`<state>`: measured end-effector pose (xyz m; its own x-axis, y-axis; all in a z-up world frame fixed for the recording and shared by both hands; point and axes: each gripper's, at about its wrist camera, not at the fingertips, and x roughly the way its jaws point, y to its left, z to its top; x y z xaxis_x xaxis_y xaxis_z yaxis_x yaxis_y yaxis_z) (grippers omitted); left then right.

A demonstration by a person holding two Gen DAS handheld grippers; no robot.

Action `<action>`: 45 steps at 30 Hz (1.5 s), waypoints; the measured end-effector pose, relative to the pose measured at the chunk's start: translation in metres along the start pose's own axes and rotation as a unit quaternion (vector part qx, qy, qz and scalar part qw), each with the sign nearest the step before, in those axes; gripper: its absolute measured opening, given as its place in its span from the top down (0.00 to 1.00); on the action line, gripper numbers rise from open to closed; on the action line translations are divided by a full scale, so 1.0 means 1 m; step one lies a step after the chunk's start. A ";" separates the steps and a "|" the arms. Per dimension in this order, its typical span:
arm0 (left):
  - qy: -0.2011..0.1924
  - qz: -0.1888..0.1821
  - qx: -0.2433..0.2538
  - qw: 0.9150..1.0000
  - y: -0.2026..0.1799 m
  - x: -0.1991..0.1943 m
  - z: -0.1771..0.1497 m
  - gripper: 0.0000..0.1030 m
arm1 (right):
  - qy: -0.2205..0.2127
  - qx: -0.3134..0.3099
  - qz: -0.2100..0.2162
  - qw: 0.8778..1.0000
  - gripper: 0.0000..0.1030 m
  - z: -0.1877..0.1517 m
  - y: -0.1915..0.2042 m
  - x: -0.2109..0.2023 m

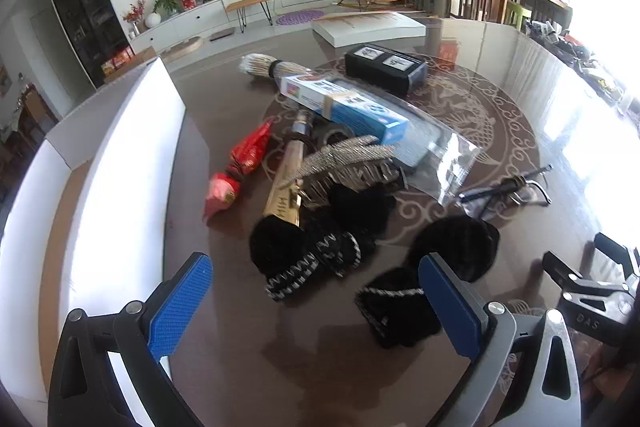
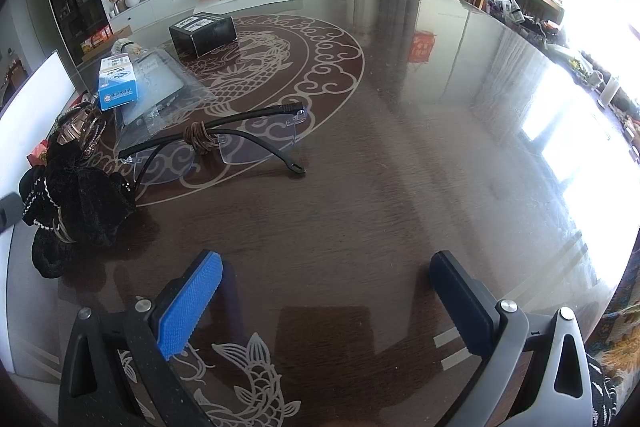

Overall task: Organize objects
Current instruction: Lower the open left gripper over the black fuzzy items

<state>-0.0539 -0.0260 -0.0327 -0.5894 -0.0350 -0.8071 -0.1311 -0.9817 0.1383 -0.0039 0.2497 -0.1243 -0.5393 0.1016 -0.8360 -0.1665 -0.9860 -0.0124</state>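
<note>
A pile of small items lies on the dark patterned table [image 1: 500, 75]. In the left wrist view I see black hair scrunchies [image 1: 308, 251], a silver hair claw [image 1: 348, 163], a gold-handled brush [image 1: 286, 183], a red packet [image 1: 240, 167], a blue box [image 1: 344, 107], a black box [image 1: 384, 65] and a clear bag [image 1: 436, 151]. My left gripper [image 1: 316, 307] is open just before the scrunchies, holding nothing. Rimless glasses [image 2: 216, 147] with a brown hair tie [image 2: 198, 139] on them lie ahead of my open, empty right gripper [image 2: 328, 303].
A white open box [image 1: 120, 167] stands along the table's left side. A flat white box [image 1: 368, 27] lies at the far edge. A bundle of sticks [image 1: 264, 67] lies behind the blue box. The right gripper [image 1: 588, 255] shows at the right edge of the left wrist view.
</note>
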 end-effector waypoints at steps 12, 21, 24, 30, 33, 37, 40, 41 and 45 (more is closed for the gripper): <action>0.084 -0.012 0.033 0.996 -0.017 0.077 0.013 0.00 | 0.000 0.000 0.000 1.000 0.00 0.000 0.000 0.000; 0.092 -0.061 -0.016 0.994 -0.002 0.084 0.009 0.00 | 0.000 0.000 0.000 1.000 0.00 0.000 0.000 0.000; 0.085 -0.064 -0.028 0.994 0.002 0.087 0.007 0.00 | 0.000 0.000 0.000 1.000 0.00 0.000 0.000 0.000; 0.062 -0.065 -0.025 0.996 0.001 0.086 0.001 0.00 | -0.001 0.000 0.000 1.000 0.00 0.000 0.000 0.000; 0.064 -0.067 -0.021 0.995 0.001 0.082 -0.002 0.00 | -0.001 0.000 0.001 1.000 0.00 -0.001 0.001 0.001; 0.032 -0.047 -0.055 0.997 0.005 0.066 -0.018 0.21 | -0.001 0.000 0.001 1.000 0.00 -0.001 0.001 0.001; 0.014 -0.038 -0.072 0.997 0.002 0.049 -0.034 0.42 | -0.001 0.000 0.000 1.000 0.00 0.000 0.001 0.001; 0.011 -0.037 -0.077 0.996 -0.001 0.044 -0.039 0.46 | -0.001 0.000 0.000 1.000 0.00 -0.001 0.001 0.001; 0.003 -0.055 -0.089 0.995 -0.020 0.031 -0.049 0.50 | -0.002 0.001 0.000 1.000 0.00 -0.001 0.000 0.000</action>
<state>-0.0303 -0.0168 -0.0883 -0.5747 0.0735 -0.8150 -0.0513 -0.9972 -0.0538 -0.0035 0.2496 -0.1249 -0.5421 0.1025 -0.8340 -0.1687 -0.9856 -0.0115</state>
